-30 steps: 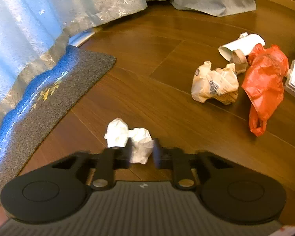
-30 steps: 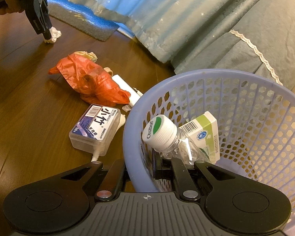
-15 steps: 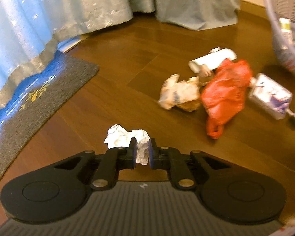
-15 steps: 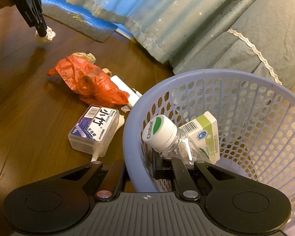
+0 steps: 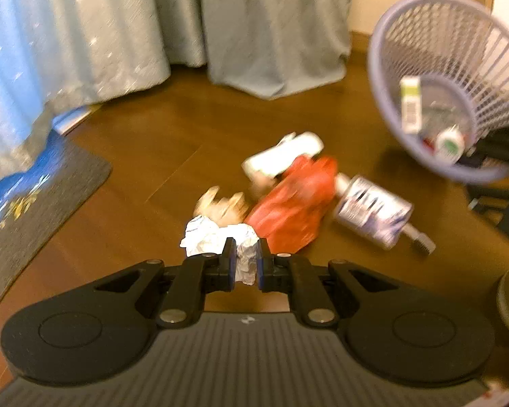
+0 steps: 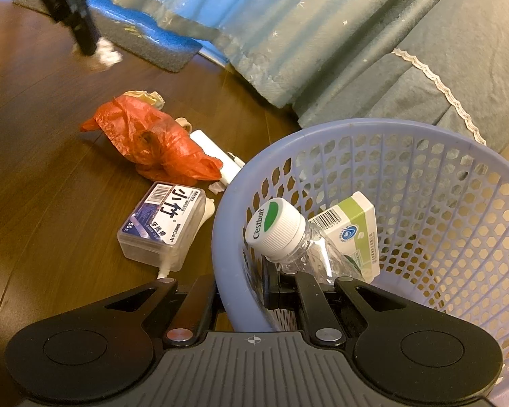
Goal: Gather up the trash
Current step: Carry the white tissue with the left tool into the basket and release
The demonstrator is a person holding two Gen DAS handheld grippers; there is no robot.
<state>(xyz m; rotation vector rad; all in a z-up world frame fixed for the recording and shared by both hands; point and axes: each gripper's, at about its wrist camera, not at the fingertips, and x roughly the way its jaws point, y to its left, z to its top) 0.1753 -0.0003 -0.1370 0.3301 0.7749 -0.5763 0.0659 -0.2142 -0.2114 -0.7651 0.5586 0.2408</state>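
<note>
Left gripper (image 5: 246, 264) pinching crumpled white paper (image 5: 217, 240), aloft, well short of lavender basket (image 5: 407, 156). Right gripper (image 6: 241, 288) clamped on basket rim, tilting the mouth toward it. Advice: carry past the rim before releasing; keep basket steady.

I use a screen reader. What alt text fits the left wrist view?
Left hand-held gripper clamps a crumpled white tissue above a wooden floor; beyond lie an orange plastic bag, other litter and a lavender basket.
</note>
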